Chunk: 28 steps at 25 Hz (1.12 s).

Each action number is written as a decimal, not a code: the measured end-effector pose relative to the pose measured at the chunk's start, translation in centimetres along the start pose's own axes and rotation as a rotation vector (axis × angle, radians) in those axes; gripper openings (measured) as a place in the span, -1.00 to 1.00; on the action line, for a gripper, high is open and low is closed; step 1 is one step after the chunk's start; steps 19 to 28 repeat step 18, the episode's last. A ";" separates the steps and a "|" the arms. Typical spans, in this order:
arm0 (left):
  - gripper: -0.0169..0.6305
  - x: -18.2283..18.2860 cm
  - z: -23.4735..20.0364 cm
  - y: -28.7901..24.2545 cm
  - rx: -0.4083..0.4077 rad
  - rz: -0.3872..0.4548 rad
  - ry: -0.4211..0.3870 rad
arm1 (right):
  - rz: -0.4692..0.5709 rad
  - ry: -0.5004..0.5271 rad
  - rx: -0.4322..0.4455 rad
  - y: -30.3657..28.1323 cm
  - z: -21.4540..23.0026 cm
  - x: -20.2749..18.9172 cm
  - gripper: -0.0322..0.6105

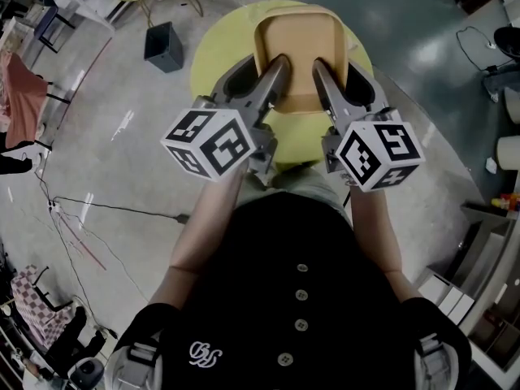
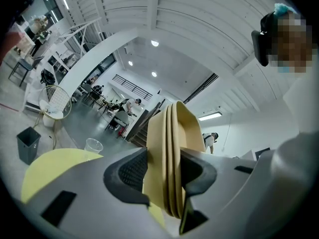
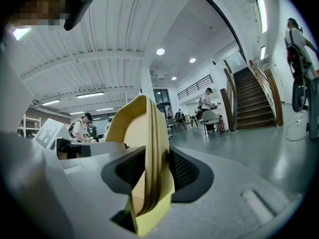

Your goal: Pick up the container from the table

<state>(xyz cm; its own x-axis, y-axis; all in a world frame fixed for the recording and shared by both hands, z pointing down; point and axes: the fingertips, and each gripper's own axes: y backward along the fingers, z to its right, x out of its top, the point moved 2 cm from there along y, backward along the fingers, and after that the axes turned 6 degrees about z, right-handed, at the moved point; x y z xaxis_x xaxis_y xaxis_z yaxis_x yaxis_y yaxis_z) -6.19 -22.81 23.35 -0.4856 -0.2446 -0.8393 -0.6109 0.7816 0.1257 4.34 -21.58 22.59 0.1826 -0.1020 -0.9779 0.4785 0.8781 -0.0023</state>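
Nearest up are the marker cubes (image 1: 213,140) on the tools, and both tools are clamped on: the left tool (image 2: 167,173) and the right tool (image 3: 152,171) each pinch the near rim of the tan container (image 1: 296,47), which looks like a few nested together. It's out over the round yellow desk (image 1: 219,51), so I'd say the grab part is done. Can't tell if it's actually clear of the desk though, so the lift itself may be what's left.

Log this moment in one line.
left gripper: shut on shallow tan rectangular container | right gripper: same | over round yellow table
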 end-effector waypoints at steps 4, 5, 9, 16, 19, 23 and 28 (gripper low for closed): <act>-0.51 0.3 -0.3 0.0 -0.005 -0.003 0.000 | 0.005 0.002 -0.005 -0.4 -0.2 0.2 -0.48; -0.51 0.3 -0.4 0.0 -0.006 -0.004 0.001 | 0.005 0.002 -0.006 -0.5 -0.2 0.2 -0.48; -0.51 0.0 -0.4 -0.1 -0.007 -0.008 0.003 | 0.005 0.004 -0.007 -0.4 0.0 0.1 -0.48; -0.51 -0.1 -0.8 0.4 0.000 -0.023 0.015 | 0.000 0.012 -0.016 -0.5 -0.6 -0.1 -0.48; -0.52 -0.2 -1.0 0.4 -0.001 -0.023 0.019 | 0.000 0.013 -0.018 -0.5 -0.7 -0.2 -0.48; -0.52 -0.2 -1.0 0.4 -0.001 -0.023 0.019 | 0.000 0.013 -0.018 -0.5 -0.7 -0.2 -0.48; -0.52 -0.2 -1.0 0.4 -0.001 -0.023 0.019 | 0.000 0.013 -0.018 -0.5 -0.7 -0.2 -0.48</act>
